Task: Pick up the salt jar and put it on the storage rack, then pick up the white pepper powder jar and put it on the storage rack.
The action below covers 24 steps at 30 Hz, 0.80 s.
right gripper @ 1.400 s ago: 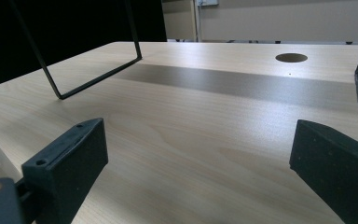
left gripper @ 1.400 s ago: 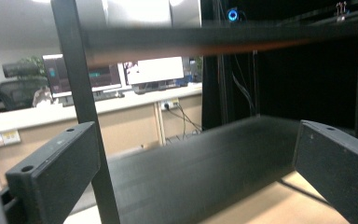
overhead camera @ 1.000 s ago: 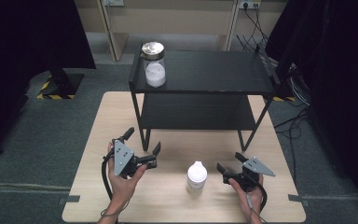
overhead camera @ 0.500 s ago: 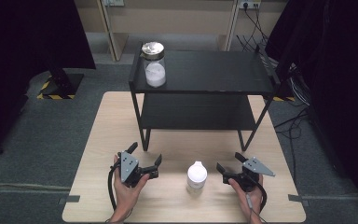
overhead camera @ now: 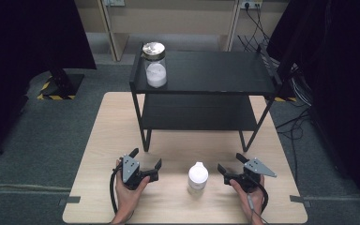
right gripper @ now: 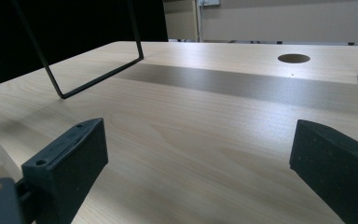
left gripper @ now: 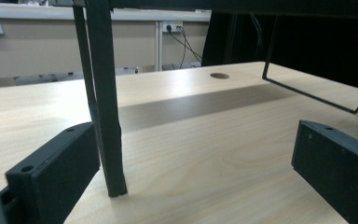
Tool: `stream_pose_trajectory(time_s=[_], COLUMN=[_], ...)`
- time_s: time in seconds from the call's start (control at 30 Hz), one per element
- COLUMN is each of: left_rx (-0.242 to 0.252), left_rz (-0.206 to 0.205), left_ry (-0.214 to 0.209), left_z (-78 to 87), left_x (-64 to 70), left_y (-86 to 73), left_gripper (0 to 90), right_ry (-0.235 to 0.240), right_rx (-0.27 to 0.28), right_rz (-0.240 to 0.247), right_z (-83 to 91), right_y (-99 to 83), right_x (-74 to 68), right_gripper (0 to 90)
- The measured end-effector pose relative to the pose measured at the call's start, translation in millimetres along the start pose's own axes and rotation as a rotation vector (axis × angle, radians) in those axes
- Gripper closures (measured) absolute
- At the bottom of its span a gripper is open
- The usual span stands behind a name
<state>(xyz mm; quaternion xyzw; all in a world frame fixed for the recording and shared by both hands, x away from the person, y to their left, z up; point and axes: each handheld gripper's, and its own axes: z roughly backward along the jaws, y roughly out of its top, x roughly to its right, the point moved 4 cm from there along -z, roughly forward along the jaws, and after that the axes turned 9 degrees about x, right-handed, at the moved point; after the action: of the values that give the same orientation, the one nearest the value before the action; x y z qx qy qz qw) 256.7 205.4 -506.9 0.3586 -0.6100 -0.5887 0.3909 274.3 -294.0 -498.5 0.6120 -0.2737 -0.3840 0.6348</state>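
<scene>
Both tongs flank white-capped bottle (overhead camera: 198, 177), untouched.

A pale wooden table (overhead camera: 98, 140) holds a black two-tier shelf (overhead camera: 206, 75) at its far half. A lidded glass jar (overhead camera: 154, 65) stands on the shelf's top left corner. A small white bottle (overhead camera: 198, 177) stands near the table's front edge.

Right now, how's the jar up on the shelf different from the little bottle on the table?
The jar has a shiny metal lid; the bottle has a white cap. The jar looks wider and stands on the black shelf; the bottle stands on the table. Both are upright, untouched.
</scene>
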Motion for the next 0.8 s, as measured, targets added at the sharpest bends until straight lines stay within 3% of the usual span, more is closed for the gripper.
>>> stream_pose_trajectory(time_s=[0.4,0.8], left_rx=[-0.030,-0.029], left_rz=[0.026,0.007], left_ry=[0.005,-0.001], left_z=[-3.2,-2.3], left_x=[-2.1,1.3], left_y=[-5.7,-5.9], left_gripper=[0.1,0.1], right_ry=[0.001,0.003], right_rx=[0.000,0.002], right_rz=[-0.002,-0.008], right_z=[0.0,-0.2], right_y=[-0.1,-0.2], right_x=[0.3,0.9], right_gripper=[4.3,4.1])
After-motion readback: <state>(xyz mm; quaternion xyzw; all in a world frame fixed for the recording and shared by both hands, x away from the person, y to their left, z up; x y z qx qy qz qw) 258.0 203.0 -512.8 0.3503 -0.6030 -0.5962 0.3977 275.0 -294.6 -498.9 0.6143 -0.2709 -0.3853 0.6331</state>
